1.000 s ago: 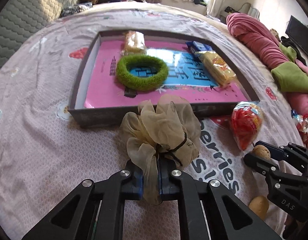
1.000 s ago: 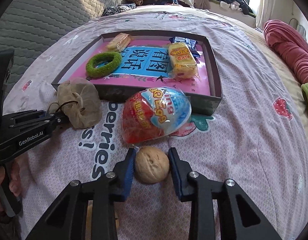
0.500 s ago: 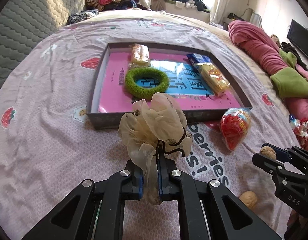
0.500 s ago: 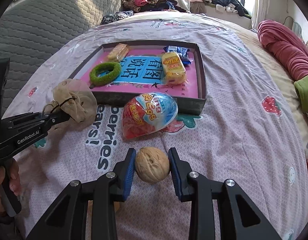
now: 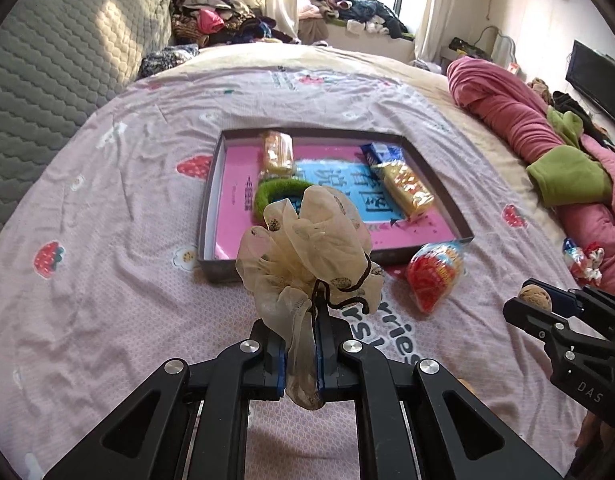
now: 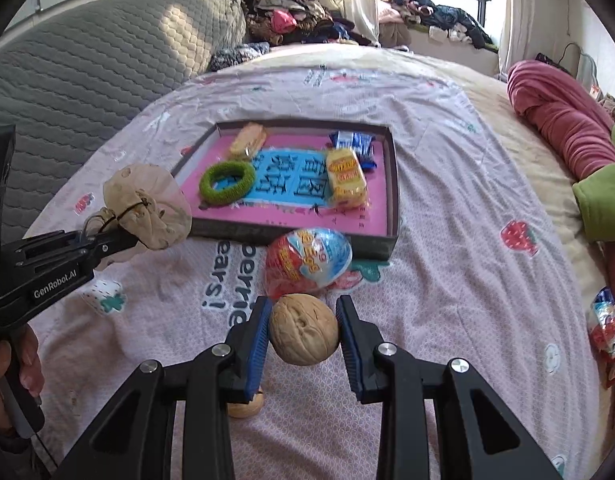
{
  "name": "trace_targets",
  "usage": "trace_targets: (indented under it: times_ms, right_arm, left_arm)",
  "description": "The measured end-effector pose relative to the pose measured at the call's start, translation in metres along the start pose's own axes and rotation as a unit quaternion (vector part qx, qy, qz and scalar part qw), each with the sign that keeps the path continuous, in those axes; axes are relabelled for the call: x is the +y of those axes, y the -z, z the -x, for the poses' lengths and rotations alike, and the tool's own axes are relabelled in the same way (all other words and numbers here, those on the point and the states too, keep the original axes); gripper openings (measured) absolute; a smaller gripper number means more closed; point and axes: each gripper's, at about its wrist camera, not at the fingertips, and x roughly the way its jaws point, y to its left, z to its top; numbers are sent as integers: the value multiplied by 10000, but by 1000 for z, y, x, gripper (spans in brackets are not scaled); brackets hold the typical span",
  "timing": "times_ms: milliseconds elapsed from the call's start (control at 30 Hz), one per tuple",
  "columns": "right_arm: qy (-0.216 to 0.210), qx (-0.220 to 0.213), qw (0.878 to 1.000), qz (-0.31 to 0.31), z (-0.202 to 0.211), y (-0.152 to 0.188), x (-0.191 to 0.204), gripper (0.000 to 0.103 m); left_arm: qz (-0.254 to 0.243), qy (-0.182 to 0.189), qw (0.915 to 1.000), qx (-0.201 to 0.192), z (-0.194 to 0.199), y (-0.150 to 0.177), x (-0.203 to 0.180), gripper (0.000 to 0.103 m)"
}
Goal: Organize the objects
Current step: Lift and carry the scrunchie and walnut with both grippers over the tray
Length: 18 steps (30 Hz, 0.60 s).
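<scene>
My left gripper (image 5: 301,354) is shut on a beige gauze scrunchie (image 5: 307,252) and holds it above the bed, short of the tray; it also shows in the right wrist view (image 6: 147,206). My right gripper (image 6: 303,330) is shut on a walnut (image 6: 304,330), lifted off the sheet; it shows at the right of the left wrist view (image 5: 534,298). The dark tray (image 6: 392,184) with a pink liner holds a green ring (image 6: 226,182), a yellow snack pack (image 6: 345,176), a blue packet (image 6: 353,144) and a wafer pack (image 6: 247,140).
A red and blue egg-shaped snack bag (image 6: 307,262) lies on the sheet just before the tray. A second walnut (image 6: 245,406) lies under my right gripper. Pink and green bedding (image 5: 547,148) piles up at the right, with a grey headboard (image 5: 55,64) at the left.
Both grippers have risen and pulled back from the tray, carrying the scrunchie and the walnut higher above the sheet. Objects in the tray have not moved.
</scene>
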Motion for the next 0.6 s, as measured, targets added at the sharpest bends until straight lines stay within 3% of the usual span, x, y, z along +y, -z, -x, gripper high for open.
trace_targets:
  times_ms: [600]
  right_arm:
    - [26,-462,9989,52,50,-32,-3,34]
  left_arm:
    - [-159,-130,9992,-342,53,-22,-17,10]
